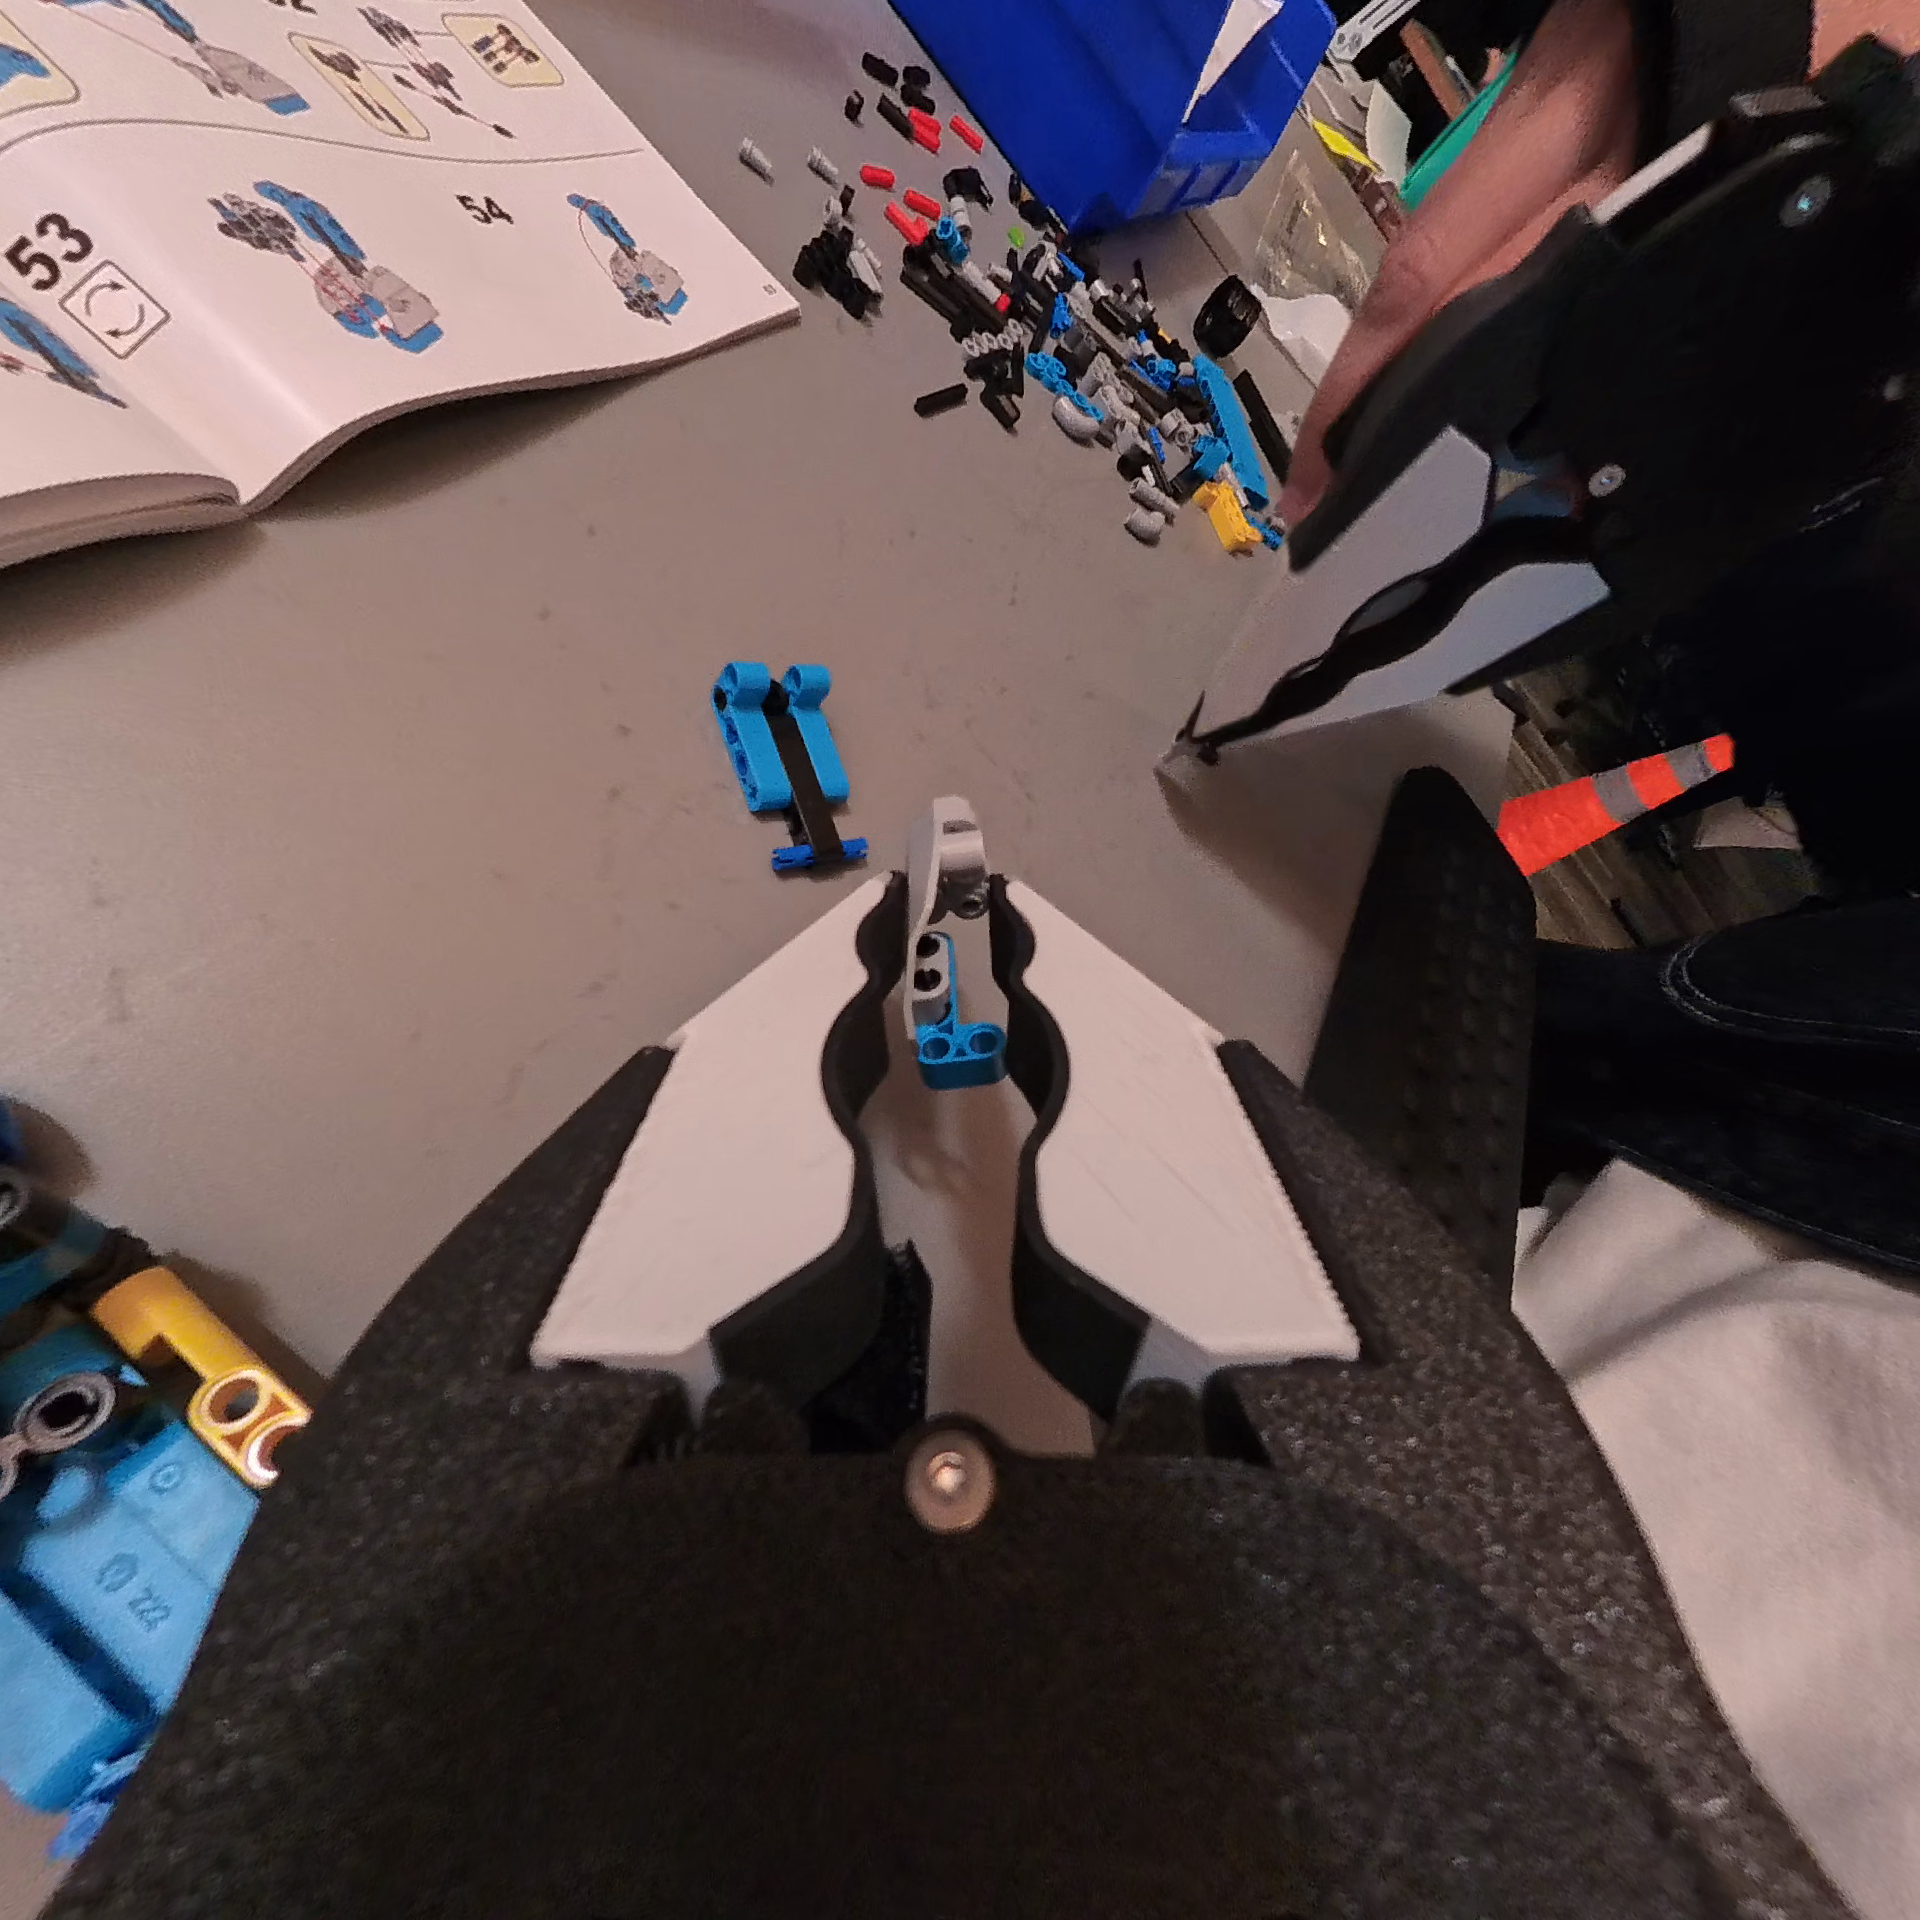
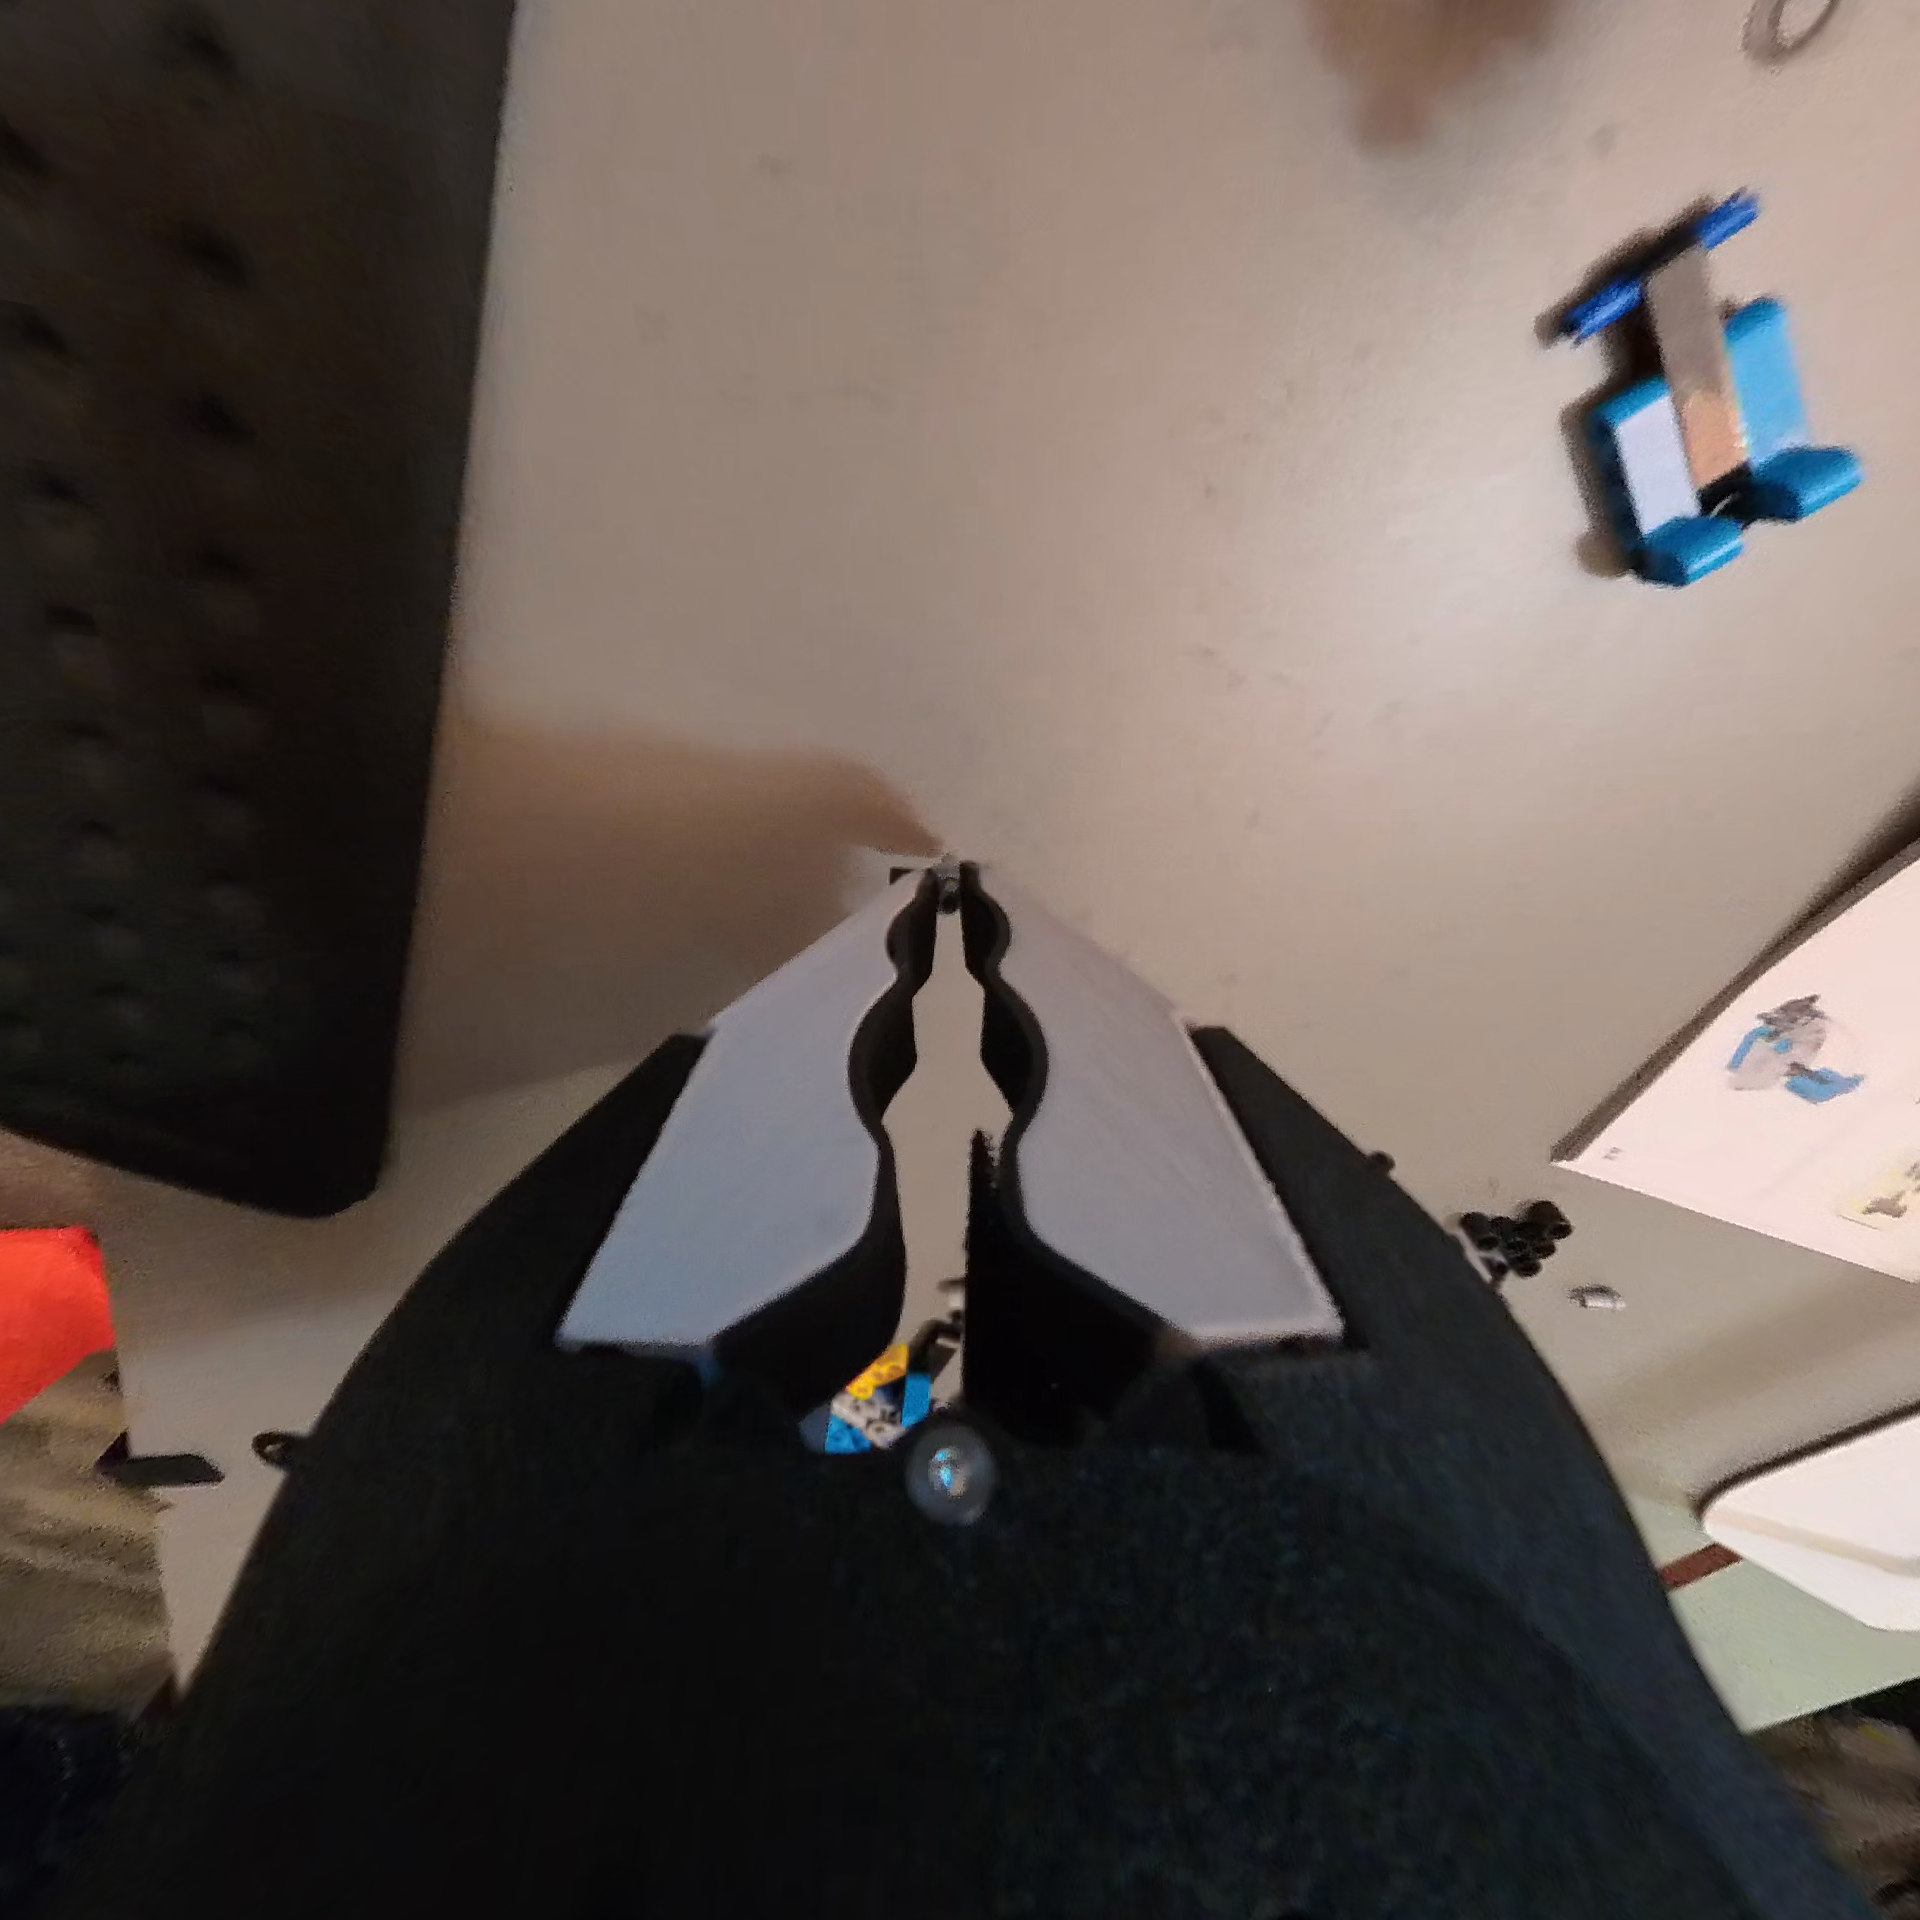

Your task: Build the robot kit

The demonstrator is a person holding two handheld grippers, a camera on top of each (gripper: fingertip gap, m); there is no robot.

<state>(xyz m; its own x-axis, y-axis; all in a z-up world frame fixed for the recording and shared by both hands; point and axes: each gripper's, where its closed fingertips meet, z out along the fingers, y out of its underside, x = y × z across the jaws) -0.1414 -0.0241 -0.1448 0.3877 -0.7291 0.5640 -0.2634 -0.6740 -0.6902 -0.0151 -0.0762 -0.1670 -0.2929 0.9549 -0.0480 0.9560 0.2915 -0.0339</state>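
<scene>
The left tongs are clamped on a small grey-and-blue brick assembly, which stands upright between the tips with its blue connector lowest. Just beyond the tips, a little to their left, a blue-and-black brick sub-assembly lies flat on the grey desk. Farther ahead and to the right sits a scattered pile of loose bricks, black, grey, blue, red and yellow. Behind that pile stands a blue bin; only a white scrap shows in it. An open instruction booklet lies ahead to the left. The right tongs are pinched nearly together on a tiny grey piece, too small to identify. The sub-assembly lies ahead of them to the right.
</scene>
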